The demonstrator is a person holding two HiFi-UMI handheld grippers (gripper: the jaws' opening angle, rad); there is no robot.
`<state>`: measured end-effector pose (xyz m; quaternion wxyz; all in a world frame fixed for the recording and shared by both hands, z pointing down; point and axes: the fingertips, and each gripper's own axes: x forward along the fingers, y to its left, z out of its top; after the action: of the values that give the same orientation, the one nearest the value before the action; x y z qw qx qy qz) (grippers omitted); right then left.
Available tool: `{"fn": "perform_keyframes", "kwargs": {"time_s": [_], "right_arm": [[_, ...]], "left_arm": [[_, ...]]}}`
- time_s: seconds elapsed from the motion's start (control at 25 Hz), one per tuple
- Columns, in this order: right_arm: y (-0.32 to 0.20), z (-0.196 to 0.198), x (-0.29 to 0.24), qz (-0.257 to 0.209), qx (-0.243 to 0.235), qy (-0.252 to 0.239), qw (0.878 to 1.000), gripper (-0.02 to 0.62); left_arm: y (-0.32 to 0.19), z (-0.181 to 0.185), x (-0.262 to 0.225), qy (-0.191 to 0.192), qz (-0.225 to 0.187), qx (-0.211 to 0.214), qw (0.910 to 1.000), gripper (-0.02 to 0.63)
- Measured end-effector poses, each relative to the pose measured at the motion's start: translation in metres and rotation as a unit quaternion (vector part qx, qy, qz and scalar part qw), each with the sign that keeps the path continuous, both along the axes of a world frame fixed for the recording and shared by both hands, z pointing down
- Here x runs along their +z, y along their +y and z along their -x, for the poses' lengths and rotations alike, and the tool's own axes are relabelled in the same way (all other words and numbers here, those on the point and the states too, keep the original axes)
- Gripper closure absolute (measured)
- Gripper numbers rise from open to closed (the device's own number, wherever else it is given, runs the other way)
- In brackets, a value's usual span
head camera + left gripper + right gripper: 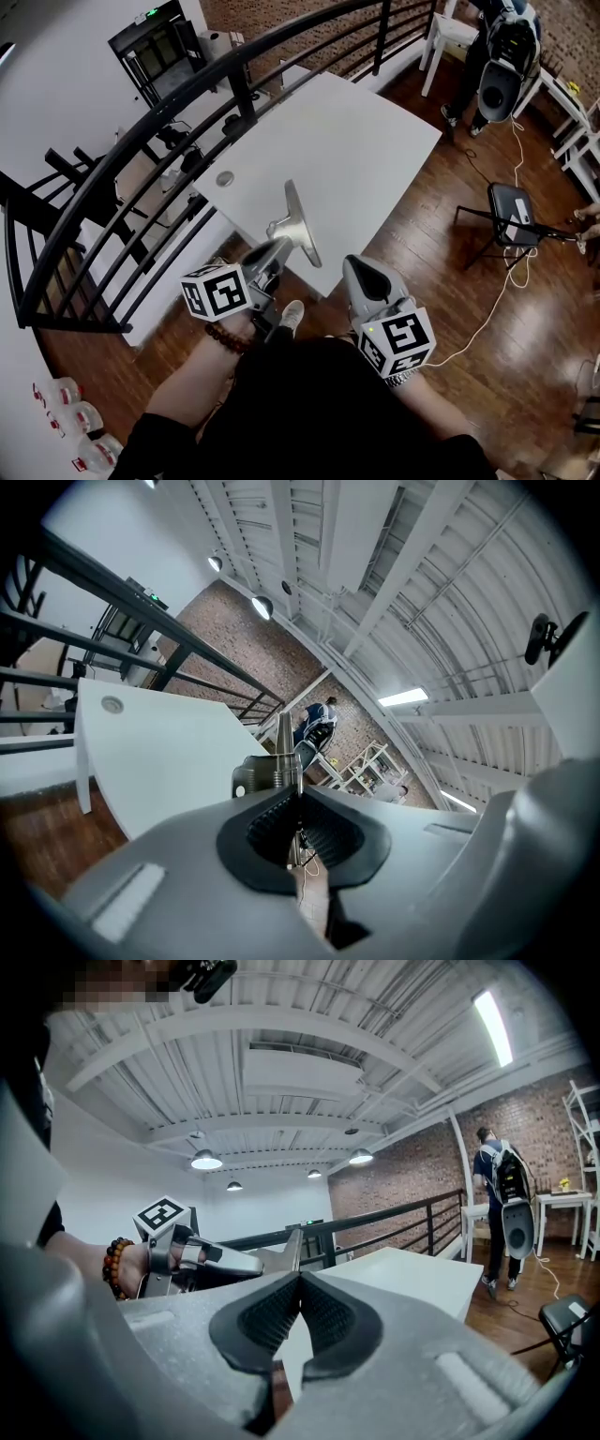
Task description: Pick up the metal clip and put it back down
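The left hand-held gripper [275,251] pinches the metal clip [298,225] at its jaw tips, the clip's long blade upright, crosswise to the jaws (over the counter [356,141] edge). The right hand-held gripper [358,272] is pressed together, empty.

A white bench [375,122] is standing on a glossy wooden floor [441,281] beside a curving black railing [141,141], while ceiling lamps [206,1160] are glowing near a brick wall [412,1162].
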<state>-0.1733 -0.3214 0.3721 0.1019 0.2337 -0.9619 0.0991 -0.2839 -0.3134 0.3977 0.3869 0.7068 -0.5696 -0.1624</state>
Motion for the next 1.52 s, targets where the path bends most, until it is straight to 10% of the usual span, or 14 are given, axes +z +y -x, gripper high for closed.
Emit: {"fn": "perform_keyframes", "kwargs": {"time_s": [0.6,1.0,1.52], "right_arm": [[0.016,-0.028,-0.001,0.0,0.024,-0.006,1.0,0.606],[0.021,-0.041,-0.007,-0.015,0.109,0.001,0.994,0.606],[0.071,-0.085,-0.005,-0.009,0.333,0.02,0.943,0.606]], "left_arm": [[0.014,-0.026,-0.003,-0.002,-0.003,0.02,0.9998,0.584],[0.0,-0.044,-0.007,0.006,-0.015,0.111,0.9936,0.584],[0.005,-0.113,-0.007,0.025,-0.016,0.343,0.9388,0.584]]}}
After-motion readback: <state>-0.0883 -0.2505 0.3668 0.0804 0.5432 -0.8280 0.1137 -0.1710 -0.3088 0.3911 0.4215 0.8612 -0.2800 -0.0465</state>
